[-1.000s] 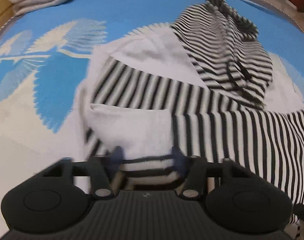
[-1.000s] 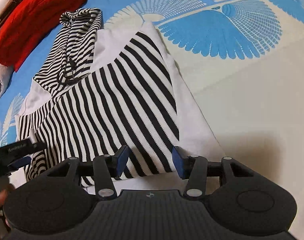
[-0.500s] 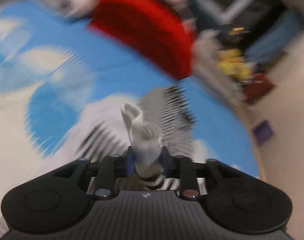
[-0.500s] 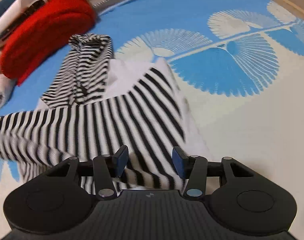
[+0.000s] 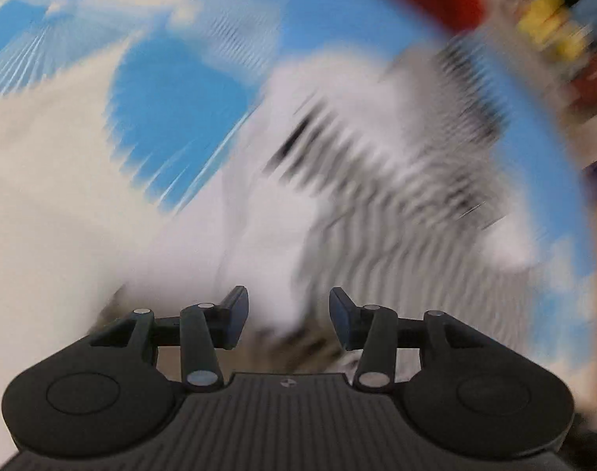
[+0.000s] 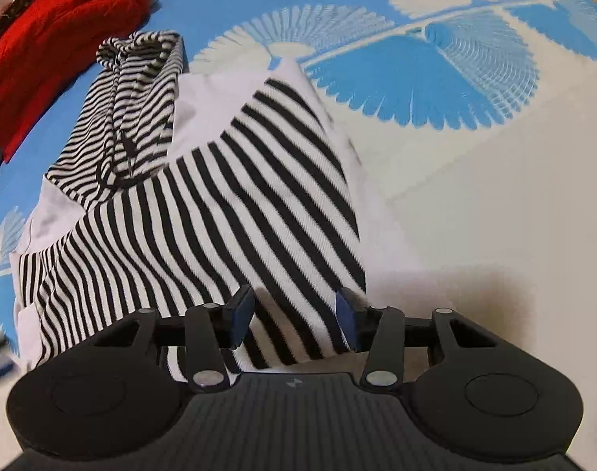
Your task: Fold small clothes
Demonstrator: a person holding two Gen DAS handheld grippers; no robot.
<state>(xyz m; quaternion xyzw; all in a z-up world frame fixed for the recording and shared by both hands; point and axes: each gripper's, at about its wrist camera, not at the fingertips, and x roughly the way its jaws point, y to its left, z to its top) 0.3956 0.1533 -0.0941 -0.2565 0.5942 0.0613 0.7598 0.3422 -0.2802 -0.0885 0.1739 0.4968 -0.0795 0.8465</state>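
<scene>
A black-and-white striped hooded top lies partly folded on a blue and cream patterned mat. Its hood points to the far left. A striped sleeve is folded across the body. My right gripper is open just above the top's near hem, holding nothing. In the blurred left wrist view the same top lies ahead, and my left gripper is open over its white edge, holding nothing.
A red folded garment lies at the far left edge of the mat, with white folded items beside it. Cream mat stretches to the right of the top. The left wrist view is heavily blurred.
My left gripper, shut on the white sleeve cuff half a second ago, has let it go and opened. The sleeve now lies across the top. My right gripper stayed open in place.
</scene>
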